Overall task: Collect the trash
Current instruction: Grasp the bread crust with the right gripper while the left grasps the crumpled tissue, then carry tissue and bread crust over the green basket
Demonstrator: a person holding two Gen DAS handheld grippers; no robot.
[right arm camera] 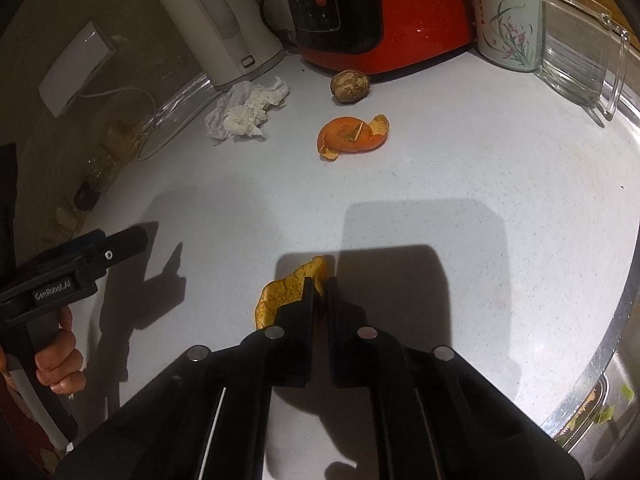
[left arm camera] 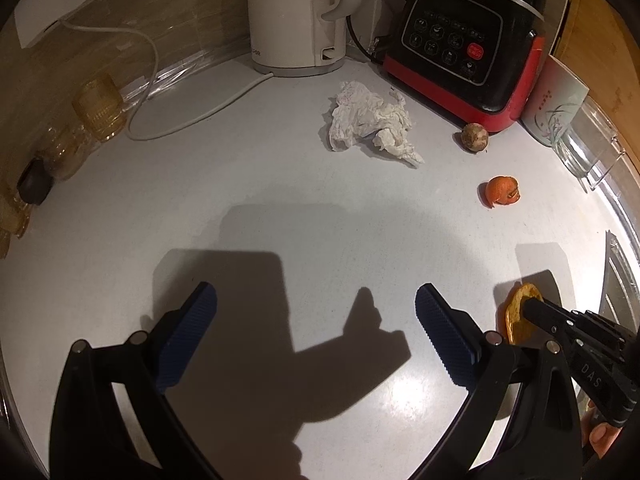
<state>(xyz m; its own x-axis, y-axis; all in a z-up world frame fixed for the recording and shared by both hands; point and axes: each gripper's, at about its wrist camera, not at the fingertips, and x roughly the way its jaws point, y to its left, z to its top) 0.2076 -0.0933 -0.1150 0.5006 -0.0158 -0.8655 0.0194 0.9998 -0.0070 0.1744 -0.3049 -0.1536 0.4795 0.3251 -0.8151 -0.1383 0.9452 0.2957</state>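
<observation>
Much bare counter [left arm camera: 280, 184] beyond peel [right arm camera: 288, 292]

1. Setting: a home kitchen, viewed along a white countertop [left arm camera: 280, 184].
2. Appliances at 12 o'clock against the wall: a cream electric kettle [left arm camera: 296, 16] and a black-and-red blender base [left arm camera: 464, 48] (brand reads "Joyoung").
3. At 2 o'clock: a flowered mug [right arm camera: 508, 16] and a clear glass jug [right arm camera: 576, 40].
4. At 4 o'clock: a steel sink rim [right arm camera: 592, 380].
5. Food scraps on the counter: orange peel [right arm camera: 352, 134], crumpled tissue [right arm camera: 246, 110].
</observation>
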